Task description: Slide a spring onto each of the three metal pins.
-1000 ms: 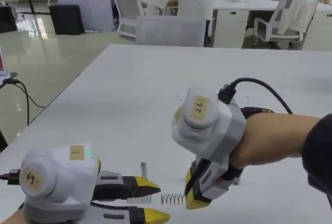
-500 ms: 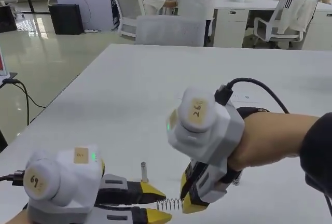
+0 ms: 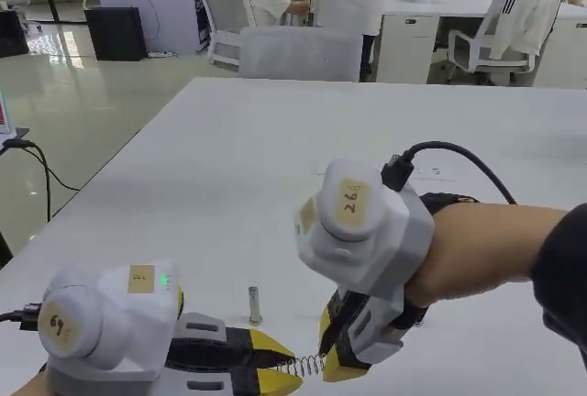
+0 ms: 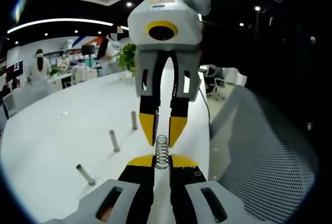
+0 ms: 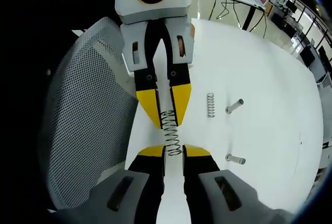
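Left gripper (image 4: pixel 162 161): jaws drawn nearly together, clamped on one end of a spring (image 4: pixel 162 150). The coil runs straight ahead from between the yellow tips.

Right gripper (image 5: pixel 174 152): jaws likewise drawn in, pinching the spring's other end. The two grippers meet nose to nose, and the spring bridges the short gap between the two pairs of tips. In each gripper view the other gripper comes in from the top, directly ahead of that view's own jaws.

Head view: the spring spans from one set of tips to the other, roughly level, low over the white table (image 3: pixel 229 167). Cannot tell whether the coil touches the surface. A person's arm (image 3: pixel 486 245) carries the right gripper.

Three pins (image 4: pixel 113 140) stand on the table in a row, bare metal, off to the left of the left gripper's jaws in the left gripper view. The nearest is roughly level with that gripper's own tips. The farthest is just beside a tip of the right gripper. All three are apart from the held spring and from both sets of jaws.

Right gripper view: a loose spring (image 5: pixel 210 104) lies flat on the table, to the right of the jaws and ahead of the tips. It is just beside one pin but not on it.

A mesh chair (image 5: pixel 83 120) back sits to the left of the right gripper's jaws, past the table edge.
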Demonstrator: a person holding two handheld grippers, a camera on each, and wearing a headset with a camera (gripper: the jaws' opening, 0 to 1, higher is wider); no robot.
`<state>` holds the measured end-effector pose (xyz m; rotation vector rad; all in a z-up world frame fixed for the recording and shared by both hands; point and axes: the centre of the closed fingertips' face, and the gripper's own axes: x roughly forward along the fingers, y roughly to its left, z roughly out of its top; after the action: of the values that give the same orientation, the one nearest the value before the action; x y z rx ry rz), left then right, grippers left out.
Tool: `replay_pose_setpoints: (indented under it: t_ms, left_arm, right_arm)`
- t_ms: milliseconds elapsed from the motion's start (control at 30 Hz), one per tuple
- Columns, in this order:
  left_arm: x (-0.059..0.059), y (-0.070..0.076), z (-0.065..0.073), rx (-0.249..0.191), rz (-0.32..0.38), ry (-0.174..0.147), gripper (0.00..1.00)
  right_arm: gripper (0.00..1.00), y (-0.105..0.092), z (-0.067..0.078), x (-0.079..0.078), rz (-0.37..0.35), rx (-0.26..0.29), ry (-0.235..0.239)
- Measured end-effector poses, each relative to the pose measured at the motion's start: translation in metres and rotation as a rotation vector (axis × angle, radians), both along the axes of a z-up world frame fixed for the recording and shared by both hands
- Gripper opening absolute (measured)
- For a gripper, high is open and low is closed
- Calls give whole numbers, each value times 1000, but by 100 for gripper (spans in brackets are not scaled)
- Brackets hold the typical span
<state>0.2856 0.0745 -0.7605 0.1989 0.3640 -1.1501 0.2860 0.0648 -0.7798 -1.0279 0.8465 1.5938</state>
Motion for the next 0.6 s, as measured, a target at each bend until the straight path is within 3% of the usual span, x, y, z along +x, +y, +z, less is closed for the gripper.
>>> replay_pose_setpoints:
  t_ms: [400, 600]
  left_arm:
    - [1, 0, 8, -28, 3, -13, 2]
    - [1, 0, 10, -39, 3, -13, 2]
  right_arm:
    - [11, -3, -9, -1, -19, 6, 24]
    - [9, -2, -9, 0, -14, 18, 14]
